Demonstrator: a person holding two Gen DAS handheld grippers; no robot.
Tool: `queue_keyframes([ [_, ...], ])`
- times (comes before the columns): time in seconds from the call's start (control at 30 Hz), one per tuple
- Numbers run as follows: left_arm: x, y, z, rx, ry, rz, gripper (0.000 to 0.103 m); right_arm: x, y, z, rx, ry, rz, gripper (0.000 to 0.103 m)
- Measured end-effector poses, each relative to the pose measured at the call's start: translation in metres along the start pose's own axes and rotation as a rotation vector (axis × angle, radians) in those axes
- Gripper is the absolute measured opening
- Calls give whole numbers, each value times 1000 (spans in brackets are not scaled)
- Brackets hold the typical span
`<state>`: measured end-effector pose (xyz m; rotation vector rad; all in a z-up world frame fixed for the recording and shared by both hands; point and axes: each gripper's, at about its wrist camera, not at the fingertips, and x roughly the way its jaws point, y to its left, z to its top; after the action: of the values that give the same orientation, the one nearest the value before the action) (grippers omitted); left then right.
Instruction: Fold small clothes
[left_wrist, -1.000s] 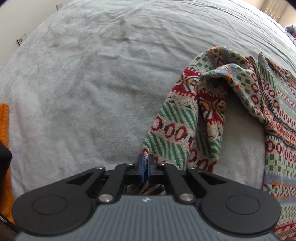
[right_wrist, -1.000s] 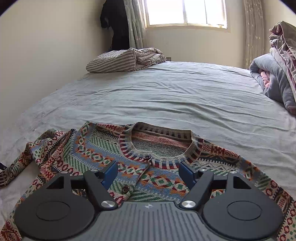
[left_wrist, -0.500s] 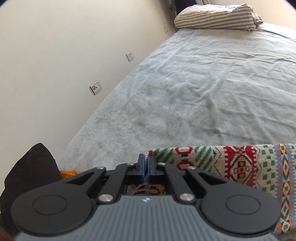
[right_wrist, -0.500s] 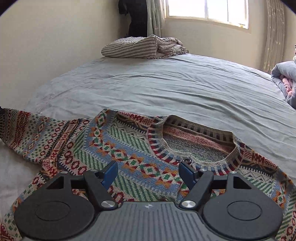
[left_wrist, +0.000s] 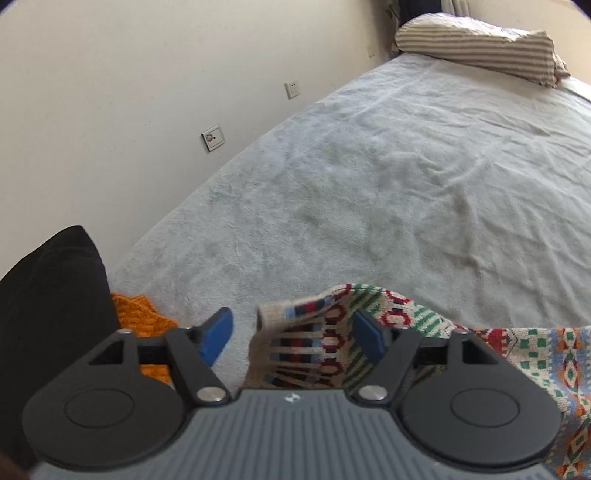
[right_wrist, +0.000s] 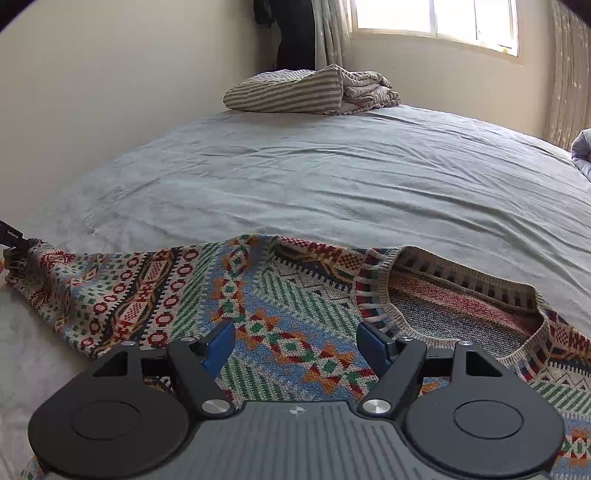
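Sleeve-spreading looks like the step: the cardigan (right_wrist: 295, 325) lies face up on the bed (right_wrist: 332, 184), its sleeve (left_wrist: 314, 332) drawn out sideways from the cardigan's body. My left tool (left_wrist: 291, 334) has just been opening, and the cuff sits loose between its wide jaws, unpinched. My right tool (right_wrist: 295, 343) hangs open over the cardigan's chest, holding nothing; I'd smooth the sleeve flat before folding it across.

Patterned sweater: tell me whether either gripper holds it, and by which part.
Neither holds it. The left gripper has just opened; the sweater cuff lies loose between its jaws. The right gripper hovers open above the chest.
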<state>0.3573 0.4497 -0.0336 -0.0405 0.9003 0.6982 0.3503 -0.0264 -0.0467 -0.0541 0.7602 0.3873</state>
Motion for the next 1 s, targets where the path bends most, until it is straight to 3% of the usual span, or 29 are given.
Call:
queue_keyframes([
  [0.2, -1, 30, -24, -268, 184, -122, 80, -28, -11, -11, 60, -33, 20, 74],
  [0.27, 8, 32, -36, -337, 245, -160, 75, -36, -16, -16, 77, -41, 23, 74],
  [0.3, 14, 33, -45, -394, 271, -178, 68, -40, -17, -19, 80, -44, 20, 74],
  [0.43, 35, 50, -74, -714, 217, -300, 51, -62, -31, -33, 103, -52, 1, 74],
  [0.47, 38, 53, -79, -768, 197, -313, 39, -68, -35, -37, 109, -51, -7, 74],
  [0.5, 39, 54, -83, -786, 172, -315, 4, -75, -41, -41, 116, -51, -19, 74],
  [0.57, 34, 53, -85, -756, 136, -265, 0, -86, -51, -48, 126, -53, -41, 74],
  [0.63, 11, 54, -88, -779, 52, -155, 0, -98, -64, -53, 145, -60, -67, 75],
  [0.73, -25, 51, -83, -779, -71, -54, 0, -107, -81, -59, 179, -65, -100, 77],
  [0.8, -26, 40, -77, -714, -54, -34, 0, -107, -87, -61, 203, -58, -105, 78],
  [0.93, -8, 40, -83, -770, 31, -29, 0, -101, -86, -69, 227, -54, -81, 78],
  [1.0, -22, 41, -86, -784, -46, -63, 0, -98, -80, -73, 219, -47, -64, 78],
])
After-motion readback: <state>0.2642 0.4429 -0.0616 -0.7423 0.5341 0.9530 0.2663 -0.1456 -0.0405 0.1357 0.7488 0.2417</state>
